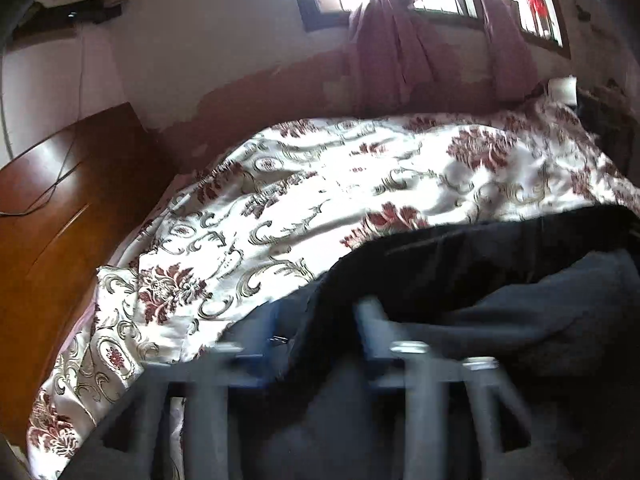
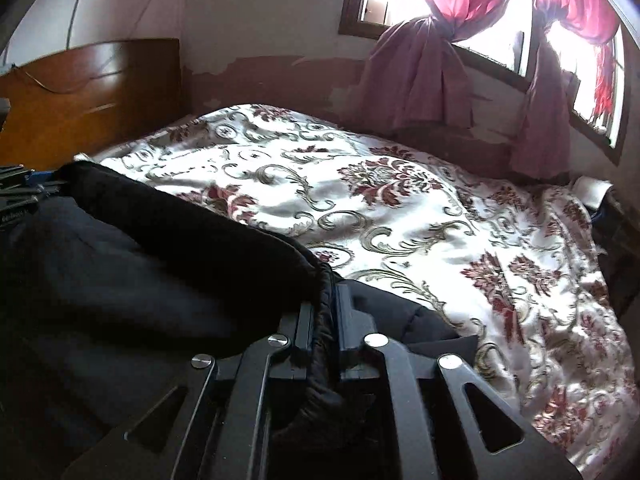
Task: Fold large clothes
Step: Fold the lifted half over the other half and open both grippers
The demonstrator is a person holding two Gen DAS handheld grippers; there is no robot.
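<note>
A large black garment [image 2: 168,248] lies over the near part of a bed covered with a white floral bedspread [image 2: 380,208]. My right gripper [image 2: 325,300] is shut on the garment's gathered hem, which runs between the two fingers. In the left wrist view, which is blurred by motion, my left gripper [image 1: 320,312] is closed on a fold of the same black garment [image 1: 460,264]; the cloth passes between its fingers. The left gripper also shows at the far left of the right wrist view [image 2: 20,188], at the garment's other end.
A wooden headboard [image 1: 60,208] stands at the left of the bed. A window with tied pink curtains [image 2: 432,52] is on the far wall. A dark object [image 2: 616,216] sits at the bed's far right corner.
</note>
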